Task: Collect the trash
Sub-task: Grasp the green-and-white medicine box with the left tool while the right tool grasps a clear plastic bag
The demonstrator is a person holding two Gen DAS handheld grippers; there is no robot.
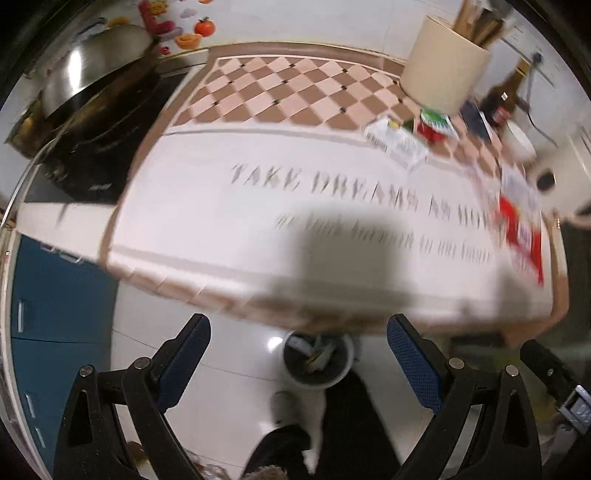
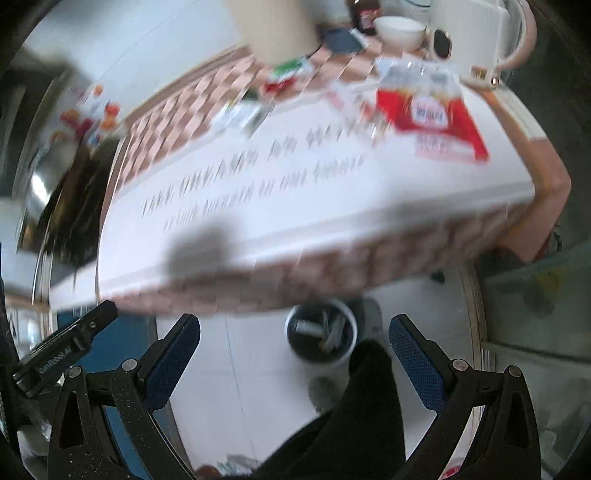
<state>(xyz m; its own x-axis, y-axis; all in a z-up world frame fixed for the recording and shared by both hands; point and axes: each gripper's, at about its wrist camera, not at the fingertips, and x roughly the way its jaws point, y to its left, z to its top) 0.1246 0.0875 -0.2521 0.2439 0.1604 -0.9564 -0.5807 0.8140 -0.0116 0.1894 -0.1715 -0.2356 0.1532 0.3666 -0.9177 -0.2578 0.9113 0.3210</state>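
Both views are motion-blurred. A white trash bin (image 1: 317,360) with a dark liner and some scraps inside stands on the floor below the table's front edge; it also shows in the right wrist view (image 2: 320,338). On the table lie a red and white wrapper (image 1: 522,230) (image 2: 430,114), a green and red packet (image 1: 436,123) (image 2: 284,75) and a white wrapper (image 1: 397,142) (image 2: 240,112). My left gripper (image 1: 299,365) is open and empty above the bin. My right gripper (image 2: 295,365) is open and empty, also above the bin.
The table has a white printed cloth (image 1: 258,221) with a checkered border. A steel wok (image 1: 92,70) sits on a black stove at the left. A cream canister (image 1: 445,64), a dark bottle (image 1: 504,99), a white bowl (image 2: 399,31) and a white kettle (image 2: 469,35) stand at the back right. A blue cabinet (image 1: 55,314) is at lower left.
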